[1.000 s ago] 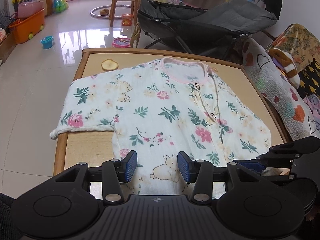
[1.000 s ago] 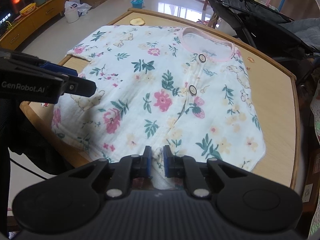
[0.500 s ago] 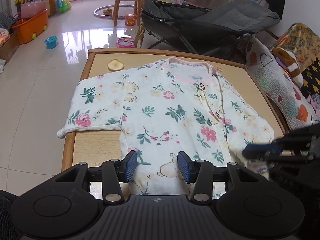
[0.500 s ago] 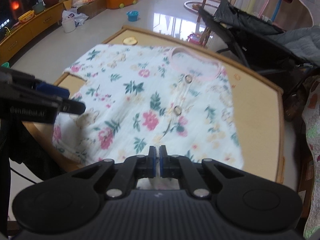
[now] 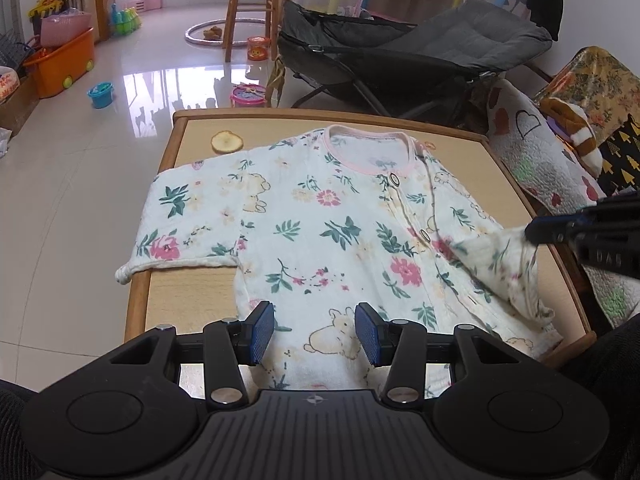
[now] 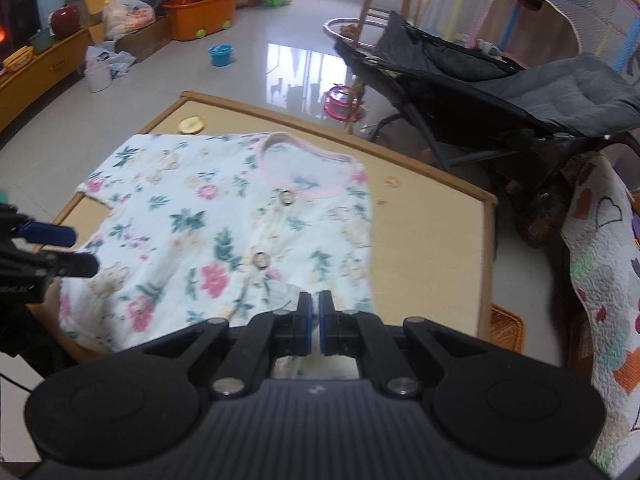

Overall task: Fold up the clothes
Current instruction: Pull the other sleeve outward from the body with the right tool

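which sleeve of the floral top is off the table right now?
The sleeve pinched in the right gripper, raised off the table. The other sleeve lies flat, cuff overhanging the table edge.

A cream garment (image 5: pixel 340 232) is showing pink flowers, green leaves and pale rabbits, with a pink neckline, across the frame's middle. The table (image 5: pixel 472 160) under it is showing light tan with a darker wooden rim. Both grippers, left (image 5: pixel 315 334) and right (image 6: pixel 316 322), are showing black with blue pads. An orange bin (image 5: pixel 60 62) is sitting at upper left.
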The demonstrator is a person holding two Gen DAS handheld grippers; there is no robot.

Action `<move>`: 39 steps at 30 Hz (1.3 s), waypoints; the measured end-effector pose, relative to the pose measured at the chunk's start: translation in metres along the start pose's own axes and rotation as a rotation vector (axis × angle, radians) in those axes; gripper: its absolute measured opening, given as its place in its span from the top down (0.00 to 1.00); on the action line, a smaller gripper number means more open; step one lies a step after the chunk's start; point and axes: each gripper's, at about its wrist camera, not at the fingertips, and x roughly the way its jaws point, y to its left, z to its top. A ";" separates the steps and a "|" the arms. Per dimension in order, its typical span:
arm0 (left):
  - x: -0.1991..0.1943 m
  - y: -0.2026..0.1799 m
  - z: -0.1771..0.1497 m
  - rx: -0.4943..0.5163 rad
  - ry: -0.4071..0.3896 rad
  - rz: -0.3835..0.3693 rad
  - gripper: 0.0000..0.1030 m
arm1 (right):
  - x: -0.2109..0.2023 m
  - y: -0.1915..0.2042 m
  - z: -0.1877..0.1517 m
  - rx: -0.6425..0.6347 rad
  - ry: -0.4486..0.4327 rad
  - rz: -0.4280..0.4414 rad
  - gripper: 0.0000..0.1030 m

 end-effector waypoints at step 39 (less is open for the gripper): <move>0.000 -0.018 0.012 -0.004 0.010 -0.073 0.53 | 0.044 -0.130 -0.011 0.190 0.104 -0.343 0.97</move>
